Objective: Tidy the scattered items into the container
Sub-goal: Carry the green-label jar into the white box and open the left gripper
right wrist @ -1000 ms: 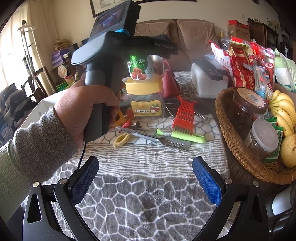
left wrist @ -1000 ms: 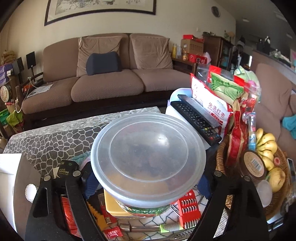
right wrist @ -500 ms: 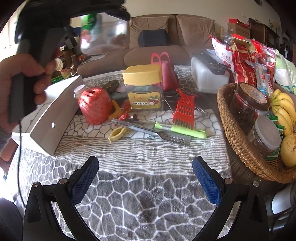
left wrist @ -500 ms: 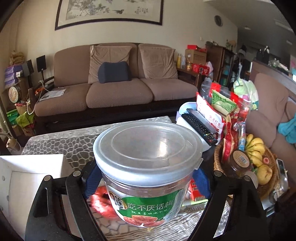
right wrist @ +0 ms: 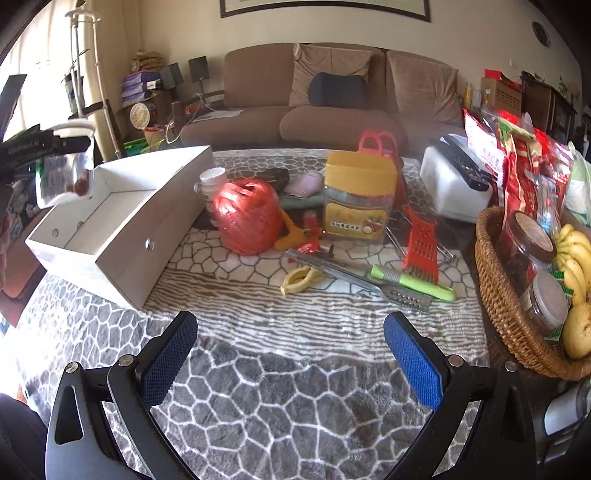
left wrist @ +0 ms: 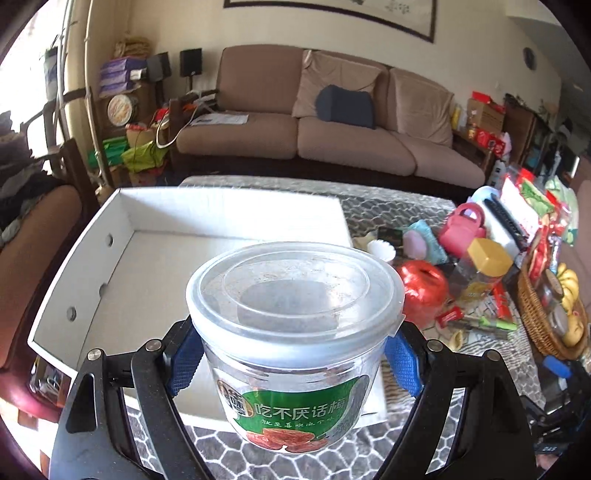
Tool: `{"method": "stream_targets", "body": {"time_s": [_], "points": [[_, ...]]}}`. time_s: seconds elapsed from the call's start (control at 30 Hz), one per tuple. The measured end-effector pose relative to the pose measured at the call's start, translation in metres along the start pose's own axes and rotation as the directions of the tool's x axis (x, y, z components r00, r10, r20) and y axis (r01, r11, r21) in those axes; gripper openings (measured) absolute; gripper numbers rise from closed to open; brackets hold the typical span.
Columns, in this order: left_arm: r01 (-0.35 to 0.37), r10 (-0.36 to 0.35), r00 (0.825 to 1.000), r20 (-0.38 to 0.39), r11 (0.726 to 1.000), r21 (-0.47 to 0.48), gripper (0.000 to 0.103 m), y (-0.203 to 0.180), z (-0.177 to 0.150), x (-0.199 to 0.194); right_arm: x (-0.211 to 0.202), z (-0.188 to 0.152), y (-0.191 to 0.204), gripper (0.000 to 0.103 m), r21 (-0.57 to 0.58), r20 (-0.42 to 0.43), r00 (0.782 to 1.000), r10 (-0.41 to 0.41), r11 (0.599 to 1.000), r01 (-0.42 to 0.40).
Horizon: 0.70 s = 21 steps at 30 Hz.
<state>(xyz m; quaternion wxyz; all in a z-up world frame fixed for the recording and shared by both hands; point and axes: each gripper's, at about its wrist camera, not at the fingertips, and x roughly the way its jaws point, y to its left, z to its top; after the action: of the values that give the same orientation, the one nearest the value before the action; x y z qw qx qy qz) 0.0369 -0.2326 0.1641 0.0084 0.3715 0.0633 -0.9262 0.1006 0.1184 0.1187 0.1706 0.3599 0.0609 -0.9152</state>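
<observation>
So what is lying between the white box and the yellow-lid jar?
In the right wrist view, a red twine ball sits between the white box and the yellow-lid jar, with a small white bottle behind it.

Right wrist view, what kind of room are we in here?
Most likely a home living room: a brown sofa with cushions, a framed picture on the wall, and a cluttered coffee table.

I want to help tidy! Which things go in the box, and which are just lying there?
For the job:
white box
clear jar, held in the left tongs
red twine ball
yellow-lidded jar
red grater

Just lying about:
fruit basket
sofa
snack bags
</observation>
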Motion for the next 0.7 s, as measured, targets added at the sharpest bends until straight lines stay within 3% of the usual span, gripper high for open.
{"method": "stream_targets", "body": {"time_s": [0.17,0.37,0.7], "points": [[-0.012,0.011,0.999,-0.043,0.999,-0.033,0.083,0.01,-0.02,0.032,0.003,0.002,0.025,0.103,-0.062,-0.009,1.0,0.005,0.998,-0.006],[0.011,-0.016,0.996,-0.085,0.998,-0.067,0.083,0.004,-0.009,0.069,0.01,0.001,0.037,0.103,-0.095,-0.033,0.999,0.01,0.995,-0.013],[0.017,-0.021,0.99,-0.141,0.999,-0.032,0.083,-0.01,-0.018,0.088,0.012,0.002,0.016,0.103,-0.019,-0.052,0.998,0.038,0.999,-0.039]]}}
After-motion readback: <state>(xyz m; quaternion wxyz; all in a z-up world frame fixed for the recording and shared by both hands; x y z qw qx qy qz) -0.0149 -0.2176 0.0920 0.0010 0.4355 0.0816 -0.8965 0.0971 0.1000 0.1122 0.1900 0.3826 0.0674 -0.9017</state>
